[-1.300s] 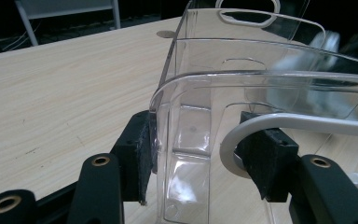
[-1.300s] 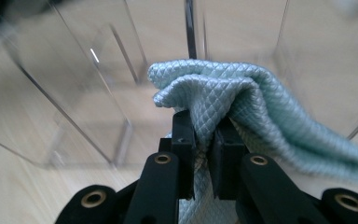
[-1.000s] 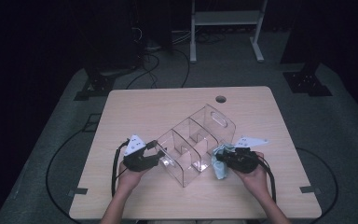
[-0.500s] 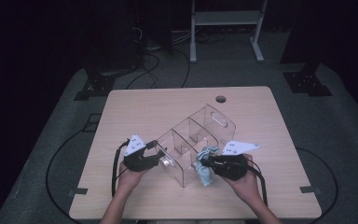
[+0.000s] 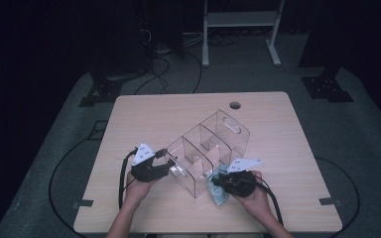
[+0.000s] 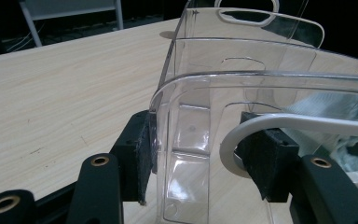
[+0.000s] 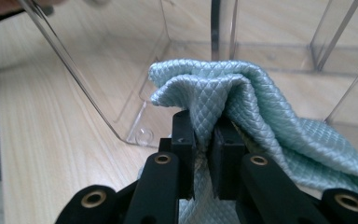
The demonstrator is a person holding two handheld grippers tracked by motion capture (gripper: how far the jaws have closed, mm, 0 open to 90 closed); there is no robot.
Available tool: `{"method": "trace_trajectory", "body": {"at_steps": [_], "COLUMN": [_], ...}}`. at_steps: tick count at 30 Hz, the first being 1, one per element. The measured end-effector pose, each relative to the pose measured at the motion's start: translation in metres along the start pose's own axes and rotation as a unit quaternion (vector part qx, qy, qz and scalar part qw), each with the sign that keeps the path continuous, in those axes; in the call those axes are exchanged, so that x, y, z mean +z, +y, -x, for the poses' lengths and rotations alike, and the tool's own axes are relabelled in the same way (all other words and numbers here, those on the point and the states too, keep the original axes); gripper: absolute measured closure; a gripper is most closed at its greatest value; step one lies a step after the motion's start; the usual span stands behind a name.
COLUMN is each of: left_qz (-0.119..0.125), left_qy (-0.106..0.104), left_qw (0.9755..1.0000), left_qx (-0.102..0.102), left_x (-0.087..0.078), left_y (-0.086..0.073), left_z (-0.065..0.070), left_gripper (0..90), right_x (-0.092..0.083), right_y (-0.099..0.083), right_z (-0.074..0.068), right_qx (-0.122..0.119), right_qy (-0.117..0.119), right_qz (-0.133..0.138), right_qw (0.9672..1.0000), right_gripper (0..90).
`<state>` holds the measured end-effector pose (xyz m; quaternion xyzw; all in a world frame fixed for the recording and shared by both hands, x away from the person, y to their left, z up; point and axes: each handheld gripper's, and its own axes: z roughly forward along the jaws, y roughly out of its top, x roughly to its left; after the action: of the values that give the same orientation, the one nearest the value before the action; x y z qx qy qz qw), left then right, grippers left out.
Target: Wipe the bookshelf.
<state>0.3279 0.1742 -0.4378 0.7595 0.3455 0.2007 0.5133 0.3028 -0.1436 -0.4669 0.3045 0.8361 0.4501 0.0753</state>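
High view: a clear plastic organiser box with inner dividers and a cut-out handle (image 5: 209,148) stands near the middle of the light wooden table (image 5: 149,114), set at an angle to the table edges. The left tongs (image 5: 170,164) grip the near-left end wall of the organiser. The right tongs (image 5: 217,181) sit against the near-right side of the organiser and carry a pale turquoise quilted cloth (image 5: 219,191), which hangs just beside the outer wall and reaches down to the table.

Left gripper view: the left tongs (image 6: 204,154) are pressed onto the transparent end wall of the organiser (image 6: 242,70), one black pad on the outer face and the other inside, next to the white-edged handle cut-out. The cloth (image 6: 335,105) shows dimly through the wall.

Right gripper view: the right tongs (image 7: 208,135) are pressed together on a fold of the cloth (image 7: 214,86). The bunched fabric rises above the pads and drapes down to the right. The cloth lies against the outer wall of the organiser (image 7: 98,70), whose lower corner rests on the table (image 7: 42,140).
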Motion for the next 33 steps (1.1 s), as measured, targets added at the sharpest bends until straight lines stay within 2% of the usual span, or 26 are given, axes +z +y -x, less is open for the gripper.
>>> {"method": "trace_trajectory", "body": {"at_steps": [6, 12, 15, 18, 20, 22, 26, 28, 33], "left_qz": [0.000, 0.002, 0.001, 0.000, 0.001, 0.001, 0.001, 0.001, 0.000], "left_qy": [0.000, 0.000, 0.001, 0.002, 0.002, 0.003, 0.003, 0.002, 0.004], "left_qw": [1.0000, 1.0000, 1.0000, 1.0000, 1.0000, 1.0000, 1.0000, 1.0000, 1.0000], "left_qx": [0.000, -0.002, 0.000, -0.001, -0.002, 0.000, -0.001, -0.001, -0.001], "left_x": [0.000, 0.001, 0.001, 0.000, 0.000, 0.001, 0.001, 0.001, 0.001], "left_y": [0.000, 0.000, 0.000, 0.000, 0.000, 0.000, 0.000, 0.000, 0.000], "left_z": [0.000, -0.001, 0.000, 0.000, 0.000, 0.000, 0.000, 0.000, 0.001], "left_gripper": [45.4, 45.2, 45.0, 44.4, 44.3, 44.3, 44.6, 44.7, 44.5], "right_x": [0.008, -0.009, -0.005, 0.008, 0.009, 0.007, -0.003, -0.002, 0.009], "right_y": [-0.007, 0.005, 0.001, -0.007, -0.008, -0.006, 0.003, 0.002, -0.007], "right_z": [0.003, 0.002, 0.005, 0.007, 0.008, 0.007, 0.004, 0.004, 0.008], "right_qx": [0.011, 0.011, 0.012, 0.014, 0.022, 0.017, 0.011, 0.011, 0.020], "right_qy": [0.003, 0.000, -0.003, -0.004, -0.001, -0.003, -0.004, -0.005, -0.002], "right_qz": [-0.019, 0.019, 0.007, -0.016, -0.016, -0.014, 0.007, 0.006, -0.017], "right_qw": [0.9998, 0.9998, 0.9999, 0.9998, 0.9996, 0.9998, 0.9999, 0.9999, 0.9996], "right_gripper": [81.4, 81.4, 81.4, 81.4, 81.4, 81.4, 81.3, 81.3, 81.2]}}
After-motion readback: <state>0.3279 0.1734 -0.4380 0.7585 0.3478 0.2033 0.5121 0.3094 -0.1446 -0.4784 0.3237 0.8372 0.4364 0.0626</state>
